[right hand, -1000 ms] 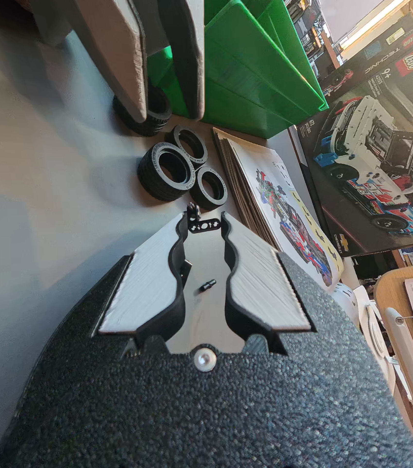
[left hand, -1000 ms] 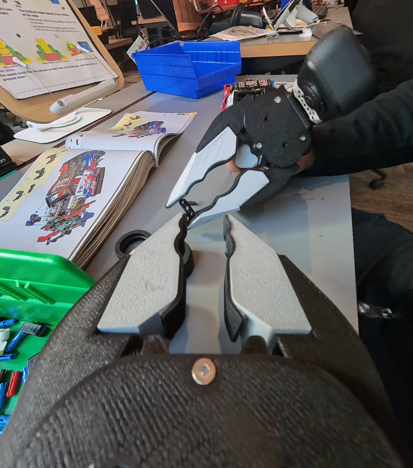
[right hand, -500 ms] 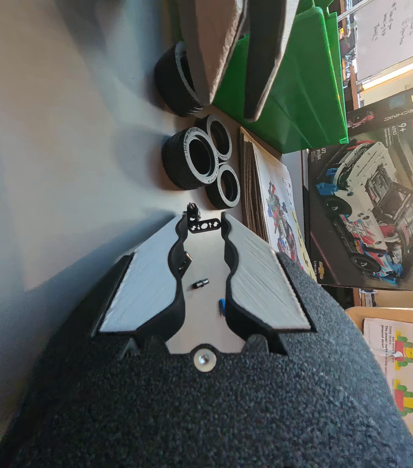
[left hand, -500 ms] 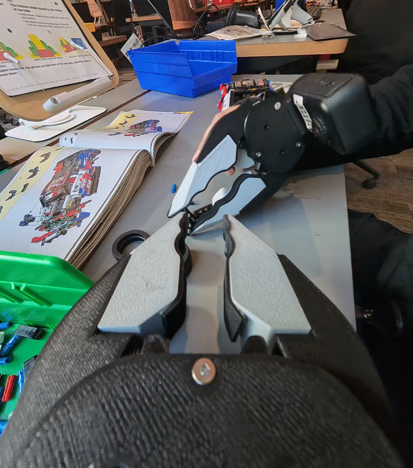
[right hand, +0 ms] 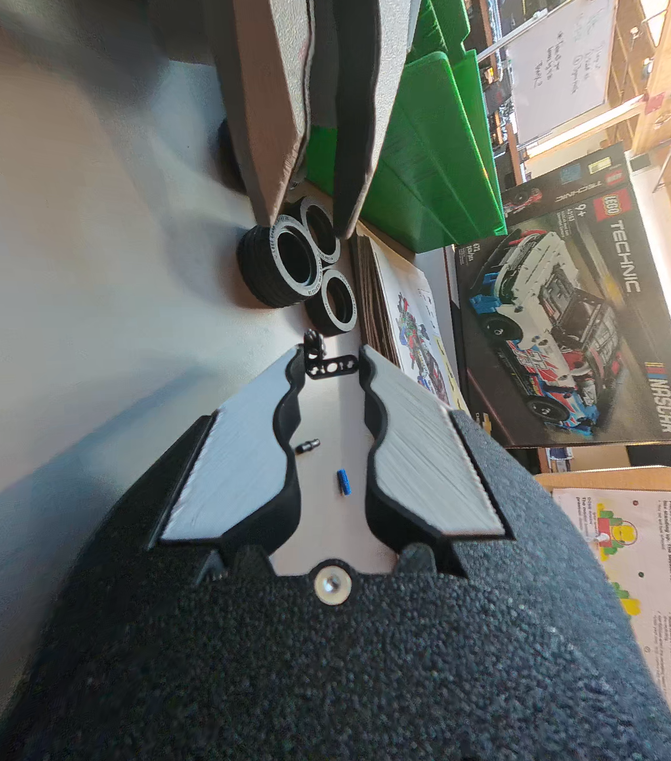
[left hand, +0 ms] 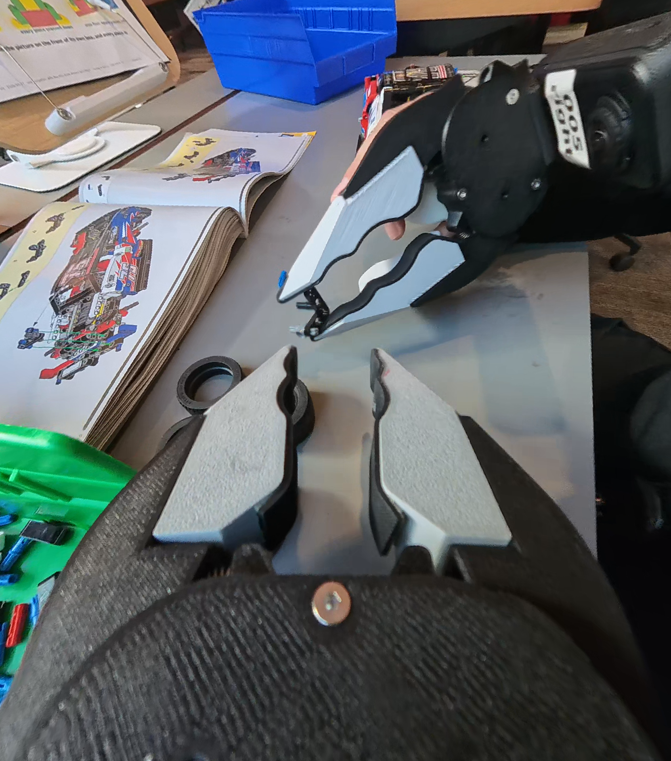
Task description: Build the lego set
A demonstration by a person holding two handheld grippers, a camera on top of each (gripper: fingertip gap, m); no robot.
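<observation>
Left tongs (left hand: 333,356) stood released above the grey desk (left hand: 490,370), nothing between them, a black tyre (left hand: 300,405) just under their left finger. Ahead of them the right tongs (left hand: 298,315) clenched a small black lego beam (left hand: 316,306).

From the right wrist, the right tongs (right hand: 330,357) pinched that black lego beam (right hand: 331,365) at their tips; a black pin (right hand: 308,445) and blue pin (right hand: 343,482) lay on the desk below, three tyres (right hand: 284,269) just ahead.
</observation>
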